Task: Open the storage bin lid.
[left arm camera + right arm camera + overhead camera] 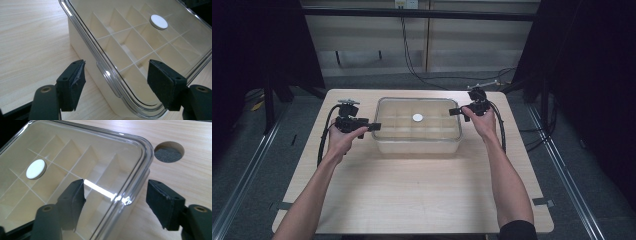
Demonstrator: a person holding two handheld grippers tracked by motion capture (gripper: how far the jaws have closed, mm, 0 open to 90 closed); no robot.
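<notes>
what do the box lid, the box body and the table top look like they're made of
Lid: clear, glossy hard plastic, probably; the dividers show through it and its rim catches bright glints.
Box body: opaque cream plastic, smooth, by the look of it.
Table top: pale wood or wood-look laminate, matt, with visible grain lines.
</notes>
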